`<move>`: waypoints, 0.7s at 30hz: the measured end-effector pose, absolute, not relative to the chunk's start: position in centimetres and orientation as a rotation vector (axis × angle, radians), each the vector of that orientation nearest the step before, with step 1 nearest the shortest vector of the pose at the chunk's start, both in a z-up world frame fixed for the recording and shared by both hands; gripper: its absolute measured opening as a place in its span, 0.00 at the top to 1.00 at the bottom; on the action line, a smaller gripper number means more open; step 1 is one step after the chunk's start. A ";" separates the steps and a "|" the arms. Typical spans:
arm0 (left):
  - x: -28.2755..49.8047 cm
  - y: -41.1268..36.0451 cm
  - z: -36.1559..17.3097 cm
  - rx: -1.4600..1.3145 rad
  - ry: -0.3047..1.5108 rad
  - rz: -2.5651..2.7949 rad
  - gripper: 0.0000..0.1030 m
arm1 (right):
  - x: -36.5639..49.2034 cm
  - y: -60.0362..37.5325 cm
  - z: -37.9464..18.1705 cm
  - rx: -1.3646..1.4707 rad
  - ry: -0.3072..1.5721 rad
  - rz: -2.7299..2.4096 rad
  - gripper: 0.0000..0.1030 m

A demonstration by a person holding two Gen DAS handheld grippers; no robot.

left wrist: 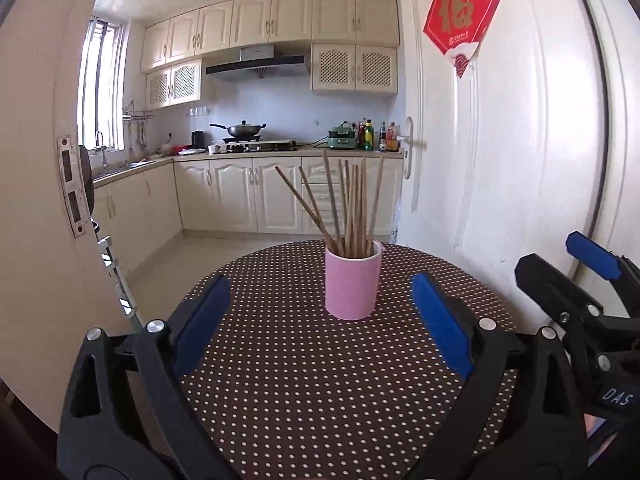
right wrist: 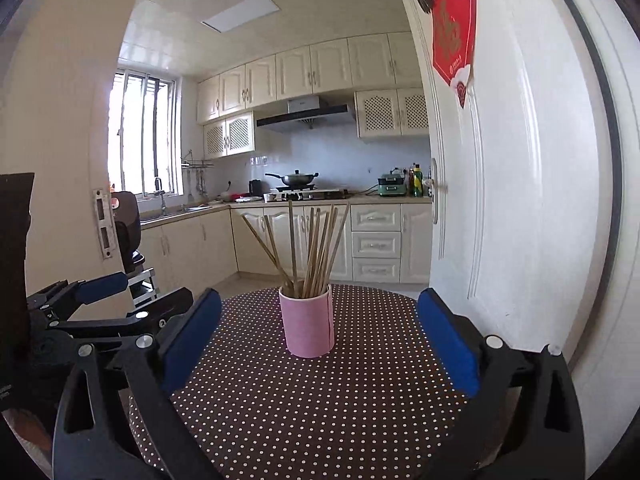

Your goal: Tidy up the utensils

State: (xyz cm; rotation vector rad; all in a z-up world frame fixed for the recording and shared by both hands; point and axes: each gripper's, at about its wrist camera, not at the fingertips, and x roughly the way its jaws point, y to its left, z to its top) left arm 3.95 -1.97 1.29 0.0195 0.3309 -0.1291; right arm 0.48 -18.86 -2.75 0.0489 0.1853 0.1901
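A pink cylindrical cup (left wrist: 352, 284) (right wrist: 307, 322) stands upright on a round table covered with a brown white-dotted cloth (left wrist: 320, 380) (right wrist: 320, 400). Several wooden chopsticks (left wrist: 352, 204) (right wrist: 312, 248) stand in the cup, fanned out, some leaning left. My left gripper (left wrist: 320, 300) is open, its blue pads wide apart, with the cup ahead between them and untouched. My right gripper (right wrist: 320, 316) is open as well, nothing in it, the cup ahead of it. In each wrist view the other gripper (left wrist: 580, 268) (right wrist: 120, 292) shows at the side, also open.
A white door (left wrist: 520, 140) (right wrist: 512, 160) with a red paper decoration (left wrist: 462, 14) (right wrist: 454, 36) stands close on the right of the table. Behind is a kitchen with cream cabinets, a wok on the stove (left wrist: 242, 130), and bottles on the counter. A door frame is at left.
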 end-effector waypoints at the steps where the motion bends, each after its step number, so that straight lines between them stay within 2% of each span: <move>1: 3.5 -2.0 1.4 0.021 0.322 -0.131 0.12 | 0.2 -18.8 -2.8 0.047 0.181 0.190 0.08; 21: -0.8 -2.1 3.1 0.012 0.219 -0.160 0.12 | -3.2 -19.4 -1.7 0.079 0.099 0.206 0.08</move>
